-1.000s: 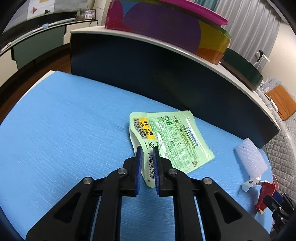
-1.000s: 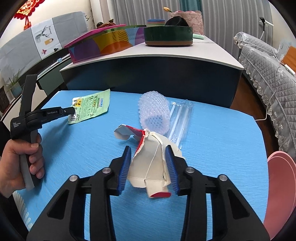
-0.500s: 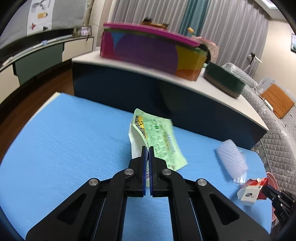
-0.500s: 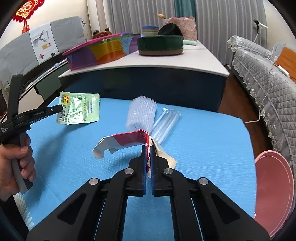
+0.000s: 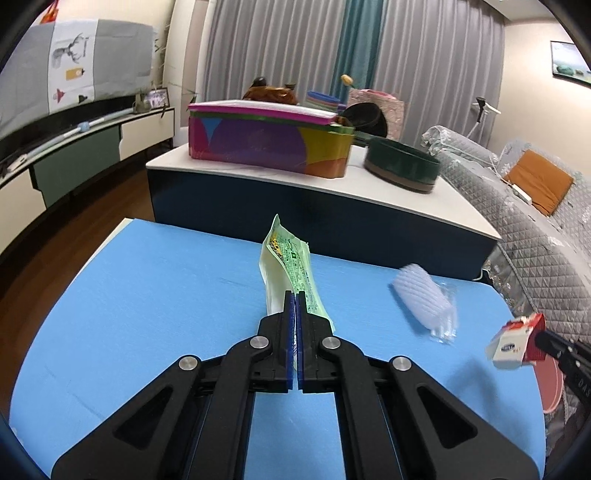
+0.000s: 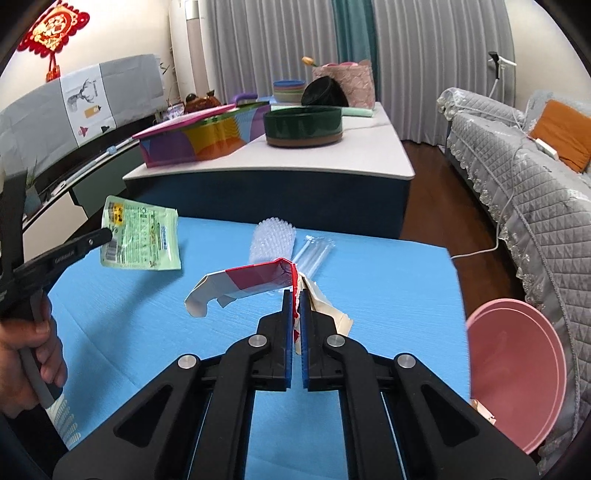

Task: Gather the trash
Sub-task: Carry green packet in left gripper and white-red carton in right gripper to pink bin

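Both grippers higher now, trash clamped

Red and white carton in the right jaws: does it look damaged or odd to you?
Yes. The carton is torn open and flattened, with a ragged flap hanging off to the left. The right gripper pinches it only at a crumpled edge, so it dangles above the blue table.

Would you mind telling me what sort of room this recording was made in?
Most likely a home living room: a quilt-covered sofa with an orange cushion, full-length curtains, and a red knot ornament on the wall.
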The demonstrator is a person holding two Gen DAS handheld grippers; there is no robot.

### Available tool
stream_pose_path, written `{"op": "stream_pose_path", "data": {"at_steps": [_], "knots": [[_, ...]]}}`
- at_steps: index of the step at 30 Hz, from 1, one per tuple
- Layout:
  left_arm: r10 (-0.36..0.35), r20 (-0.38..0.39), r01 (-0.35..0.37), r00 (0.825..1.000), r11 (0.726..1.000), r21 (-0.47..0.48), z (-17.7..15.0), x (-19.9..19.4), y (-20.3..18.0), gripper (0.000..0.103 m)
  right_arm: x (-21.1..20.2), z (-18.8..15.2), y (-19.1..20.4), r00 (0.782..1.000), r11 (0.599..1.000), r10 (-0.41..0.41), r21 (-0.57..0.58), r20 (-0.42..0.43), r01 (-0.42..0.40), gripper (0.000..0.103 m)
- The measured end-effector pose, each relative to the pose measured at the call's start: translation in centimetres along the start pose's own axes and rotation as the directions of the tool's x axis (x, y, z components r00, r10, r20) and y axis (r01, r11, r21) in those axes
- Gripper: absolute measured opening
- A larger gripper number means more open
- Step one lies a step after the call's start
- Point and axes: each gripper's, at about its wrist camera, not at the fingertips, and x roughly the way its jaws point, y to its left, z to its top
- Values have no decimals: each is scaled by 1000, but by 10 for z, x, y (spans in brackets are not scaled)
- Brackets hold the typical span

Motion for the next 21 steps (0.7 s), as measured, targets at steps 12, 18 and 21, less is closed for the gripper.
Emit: {"op": "stream_pose_path", "data": {"at_steps": [12, 18, 21], "knots": [[-59, 16, 58, 998, 997, 54, -16, -36, -39, 0, -44, -1, -33, 997, 997, -51, 59, 59, 48, 4], [-100, 20, 98, 995, 991, 86, -20, -50, -63, 0, -59, 0, -54, 993, 991, -89, 109, 78, 80, 4], [-123, 21, 120, 992, 988, 100, -22, -57, -73, 0, -64, 1, -63, 990, 986, -111, 133, 82, 99, 4]]}}
